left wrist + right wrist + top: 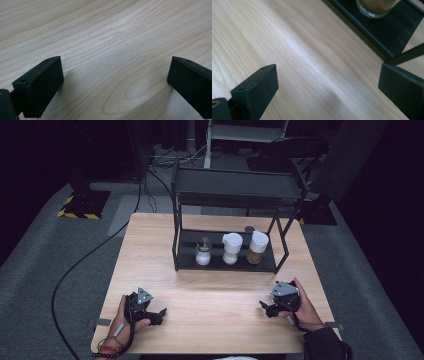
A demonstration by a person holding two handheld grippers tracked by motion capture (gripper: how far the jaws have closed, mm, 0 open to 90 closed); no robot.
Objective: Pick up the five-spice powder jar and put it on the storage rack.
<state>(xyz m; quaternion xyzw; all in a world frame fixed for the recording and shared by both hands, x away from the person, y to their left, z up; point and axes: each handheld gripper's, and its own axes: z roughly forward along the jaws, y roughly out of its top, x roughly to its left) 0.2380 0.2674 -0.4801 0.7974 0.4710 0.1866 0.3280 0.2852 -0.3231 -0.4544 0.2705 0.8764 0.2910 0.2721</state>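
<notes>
A black two-tier rack (227, 264) stands at the back of the wooden table (215, 320). On its lower shelf stand three jars: a small one with a dark lid (203, 253), a white-lidded one (231, 248) and a white-lidded one with brown contents (257, 248). My left gripper (159, 314) rests near the front left edge, open, with bare wood between its jaws (115, 75). My right gripper (265, 307) rests at the front right, open over bare wood (327, 82). The rack's shelf edge (384, 32) and the brown jar's base (375, 6) lie beyond it.
The rack's upper shelf (235, 185) carries nothing I can see. A small dark round thing (249, 228) lies on the table behind the rack. A black cable (75, 270) trails over the grey floor on the left. A chair (295, 150) and a yellow-striped base (82, 202) stand farther back.
</notes>
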